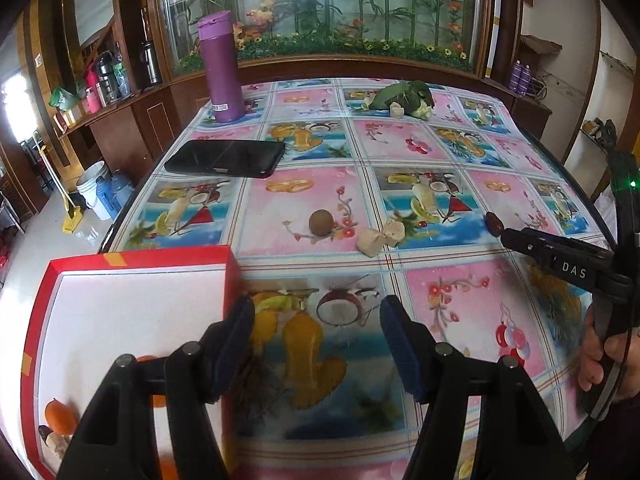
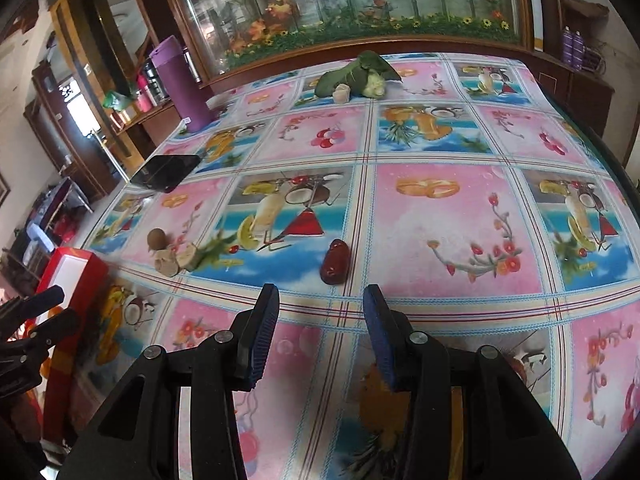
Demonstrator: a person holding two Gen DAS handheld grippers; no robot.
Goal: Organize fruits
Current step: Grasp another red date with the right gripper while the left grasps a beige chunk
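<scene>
A fruit-patterned tabletop (image 1: 400,152) is backed by a glass flower display. A red box (image 1: 132,320) at its near left edge is seen to hold an orange fruit (image 1: 60,416). The left gripper (image 1: 316,344) is spread wide, empty, beside the box. The right gripper (image 2: 320,332) is parted moderately, empty, just short of a red date (image 2: 335,262). A brown fruit (image 1: 321,222) lies mid-table. The box interior is shown only by the left view.

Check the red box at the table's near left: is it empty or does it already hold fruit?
Not empty. The lidless red box holds an orange fruit and smaller pieces in its near corner; most of its white floor is bare.
</scene>
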